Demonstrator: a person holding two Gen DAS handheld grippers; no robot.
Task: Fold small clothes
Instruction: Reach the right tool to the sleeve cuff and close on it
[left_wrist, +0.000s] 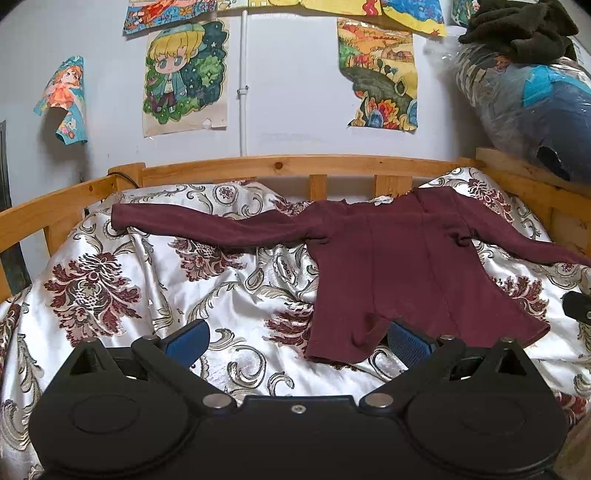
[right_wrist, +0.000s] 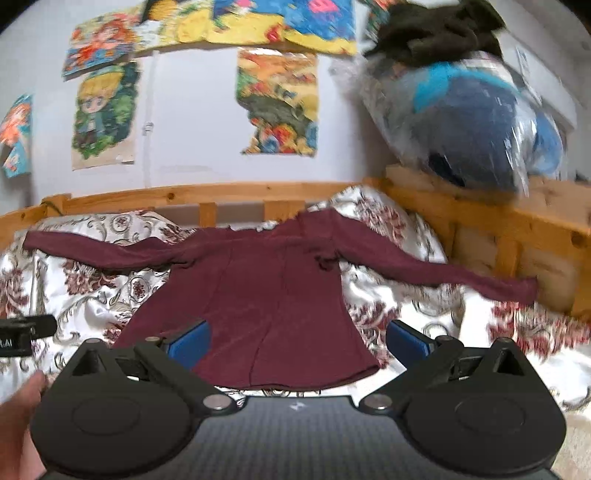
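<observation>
From the left wrist, the left gripper (left_wrist: 297, 341) hangs with jaws wide apart and nothing between them, just over the near hem of the shirt (left_wrist: 399, 266). The shirt lies flat on the bedspread (left_wrist: 110, 288), sleeves spread toward the bed's far rail (left_wrist: 280, 164).

From the right wrist, blurred, the right gripper (right_wrist: 297, 343) is equally wide and empty above the shirt's (right_wrist: 258, 291) hem. No writing is legible.

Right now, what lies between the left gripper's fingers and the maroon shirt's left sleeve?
Only the floral bedspread, rumpled, shows between the left gripper and the outstretched sleeve of the maroon shirt, per the left wrist view.
</observation>
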